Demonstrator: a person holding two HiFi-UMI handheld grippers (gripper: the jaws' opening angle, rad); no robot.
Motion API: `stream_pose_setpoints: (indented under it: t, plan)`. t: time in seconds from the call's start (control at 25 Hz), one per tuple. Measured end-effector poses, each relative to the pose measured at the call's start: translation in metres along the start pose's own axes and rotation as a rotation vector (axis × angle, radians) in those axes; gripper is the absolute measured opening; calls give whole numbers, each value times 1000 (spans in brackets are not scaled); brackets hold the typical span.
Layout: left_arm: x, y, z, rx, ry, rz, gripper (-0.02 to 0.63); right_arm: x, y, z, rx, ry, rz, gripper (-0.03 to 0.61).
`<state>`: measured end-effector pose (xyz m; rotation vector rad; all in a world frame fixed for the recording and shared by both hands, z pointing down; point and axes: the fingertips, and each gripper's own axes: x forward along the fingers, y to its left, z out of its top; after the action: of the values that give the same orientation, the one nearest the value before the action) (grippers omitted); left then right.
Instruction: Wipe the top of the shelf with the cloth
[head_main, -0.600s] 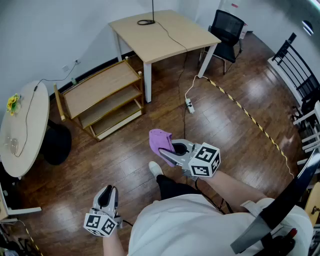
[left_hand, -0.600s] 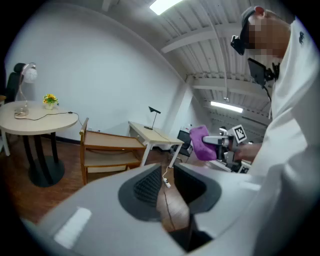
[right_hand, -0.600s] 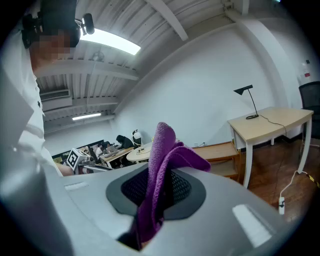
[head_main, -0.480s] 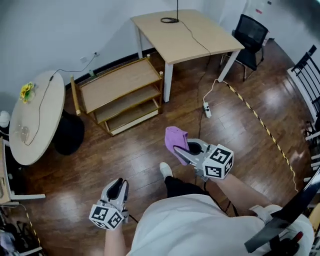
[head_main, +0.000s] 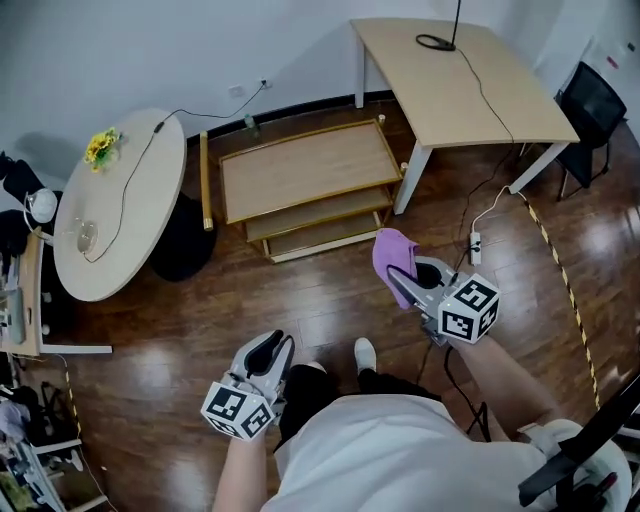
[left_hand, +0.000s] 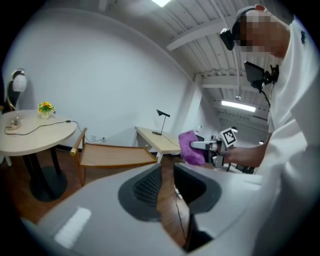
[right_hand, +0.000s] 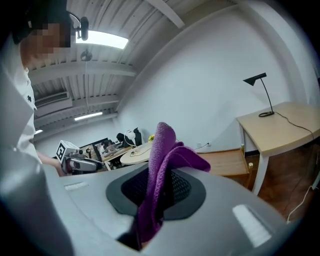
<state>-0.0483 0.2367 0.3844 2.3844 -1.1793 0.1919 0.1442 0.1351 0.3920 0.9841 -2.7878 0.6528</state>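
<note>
The low wooden shelf (head_main: 310, 170) stands by the wall, its top board bare; it also shows in the left gripper view as the shelf (left_hand: 115, 155). My right gripper (head_main: 405, 280) is held above the floor to the right of and short of the shelf, shut on a purple cloth (head_main: 393, 255) that bunches up above the jaws. In its own view the cloth (right_hand: 165, 150) fills the gap of the right gripper (right_hand: 160, 175). My left gripper (head_main: 268, 352) hangs lower left near my body, jaws almost together with nothing between them, seen up close as the left gripper (left_hand: 167, 167).
A round white table (head_main: 115, 210) with yellow flowers (head_main: 100, 145) and a cable stands left of the shelf. A rectangular desk (head_main: 460, 80) is at the right, a black chair (head_main: 600, 100) beyond it. A power strip (head_main: 475, 243) and striped floor tape (head_main: 560, 280) lie at the right.
The head view has swung so the shelf now sits near the middle and closer. Both grippers kept their poses; the cloth stays in the right one.
</note>
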Motion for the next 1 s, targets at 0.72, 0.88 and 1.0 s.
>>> stream_pose_setpoints:
  t: [0.72,0.88,1.0]
  plan:
    - [36,196,90,65,52,-104,95,337,-35,47,27,110,50,51]
    - [39,229,98,44,64,-86,95,418,-44,46,43,141,91,51]
    - [46,246,105,5,66,-39,95,473,-54,41,60,168,138,51]
